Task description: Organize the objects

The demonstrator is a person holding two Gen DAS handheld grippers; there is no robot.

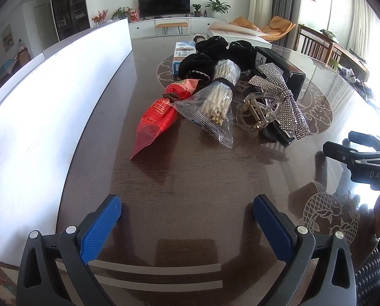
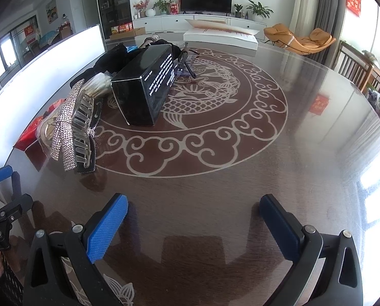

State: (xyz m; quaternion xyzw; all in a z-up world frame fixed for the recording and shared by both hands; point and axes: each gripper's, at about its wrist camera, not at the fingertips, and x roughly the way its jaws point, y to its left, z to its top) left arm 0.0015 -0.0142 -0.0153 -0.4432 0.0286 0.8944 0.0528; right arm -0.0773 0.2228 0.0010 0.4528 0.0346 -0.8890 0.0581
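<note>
A pile of objects lies on the dark round table. In the left wrist view I see a red snack bag, a clear bag of pale sticks, a clear hair claw clip, a rhinestone bow, a black velvet item, a black box and a blue-white box. My left gripper is open and empty, short of the pile. My right gripper is open and empty; the claw clip with its bow and the black box lie ahead to its left.
A tall white board stands along the table's left side. A small black tripod lies behind the black box. The right gripper's body shows at the right edge of the left wrist view. A wooden chair stands at the far right.
</note>
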